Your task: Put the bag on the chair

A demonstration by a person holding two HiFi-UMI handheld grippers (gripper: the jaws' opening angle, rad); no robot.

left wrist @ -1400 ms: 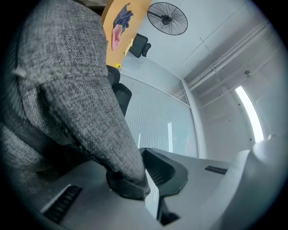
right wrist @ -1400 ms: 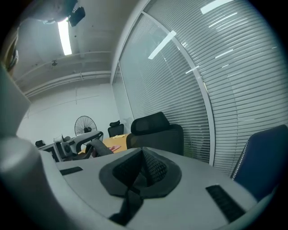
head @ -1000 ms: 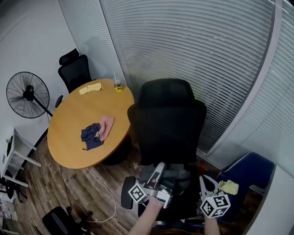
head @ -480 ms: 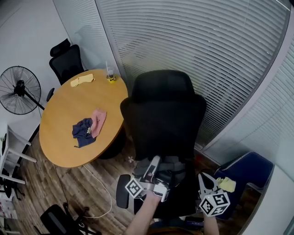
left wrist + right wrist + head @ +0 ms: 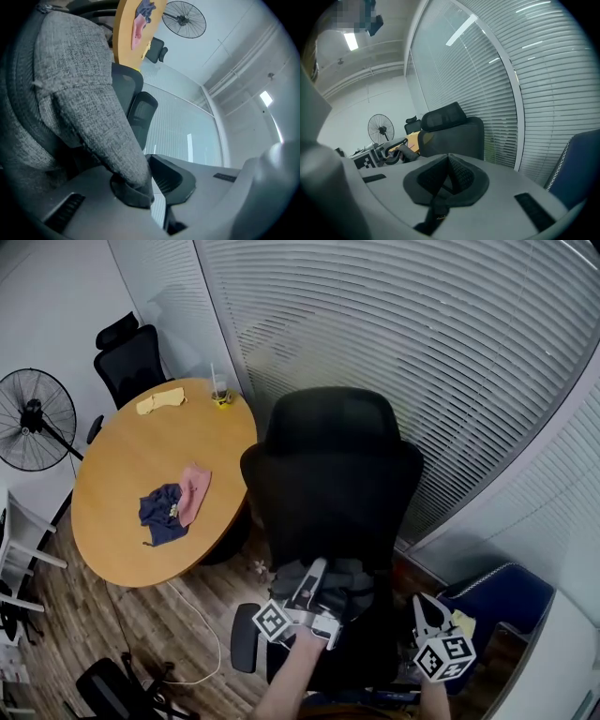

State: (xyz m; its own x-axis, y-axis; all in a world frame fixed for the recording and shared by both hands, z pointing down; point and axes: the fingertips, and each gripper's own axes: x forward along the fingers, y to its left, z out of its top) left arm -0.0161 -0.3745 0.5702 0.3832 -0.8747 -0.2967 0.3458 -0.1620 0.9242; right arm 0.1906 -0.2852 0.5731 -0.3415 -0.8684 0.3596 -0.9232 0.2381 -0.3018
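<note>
1. The tall black mesh office chair [image 5: 333, 474] stands in the middle, with its back to the wall of white slat blinds [image 5: 394, 324].
2. The grey woven cloth bag [image 5: 345, 576] is over the chair's seat, just in front of the backrest. The left gripper [image 5: 315, 574] pinches a fold of it.
3. The right gripper [image 5: 425, 607], with its jaws pressed together on nothing, is to the right of the bag and apart from it.
4. The round wooden table [image 5: 112, 540] stands left of the chair.
5. In the middle of the table, a crumpled dark blue cloth [image 5: 161, 514] touches a pink cloth [image 5: 194, 491]. A yellow cloth [image 5: 159, 399] and a small cup [image 5: 218, 396] are at the far edge.
6. A second black office chair [image 5: 127, 357] is behind the table. A black standing fan [image 5: 33, 418] is to its left.
7. A blue padded armchair [image 5: 502, 589] is at the right, past the right gripper.
</note>
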